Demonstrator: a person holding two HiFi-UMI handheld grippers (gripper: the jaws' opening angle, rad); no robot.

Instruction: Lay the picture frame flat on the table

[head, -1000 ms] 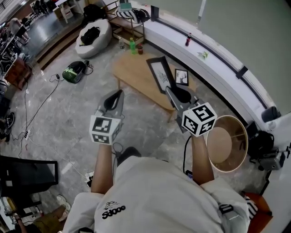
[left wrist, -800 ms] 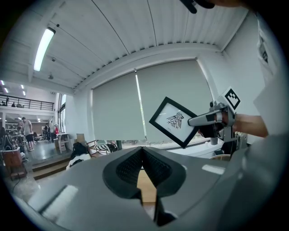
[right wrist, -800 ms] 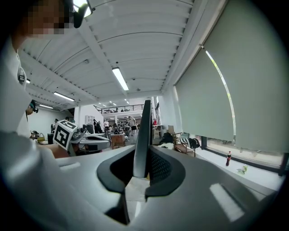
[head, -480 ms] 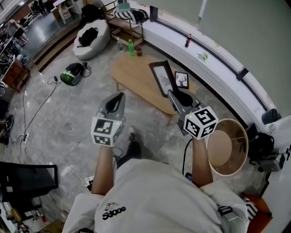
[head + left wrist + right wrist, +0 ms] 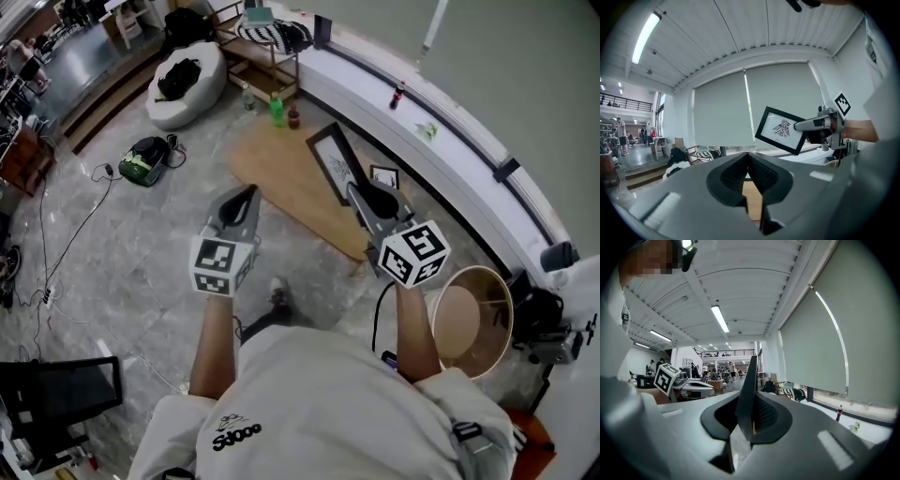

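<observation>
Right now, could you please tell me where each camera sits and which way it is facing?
Head view: on the person's head, looking steeply down at the table; forearms, left gripper and right gripper show.
Left gripper view: on the left gripper, facing the blinds; its shut jaws show.
Right gripper view: on the right gripper, facing the hall; its jaws clamp the picture frame edge-on.
Shared: all three show the picture frame.

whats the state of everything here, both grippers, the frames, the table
right gripper, shut on the picture frame's edge
picture frame, held in the air, tilted, not yet flat
left gripper, shut, empty
small frame, standing on the table
table, bare wood on the near side
</observation>
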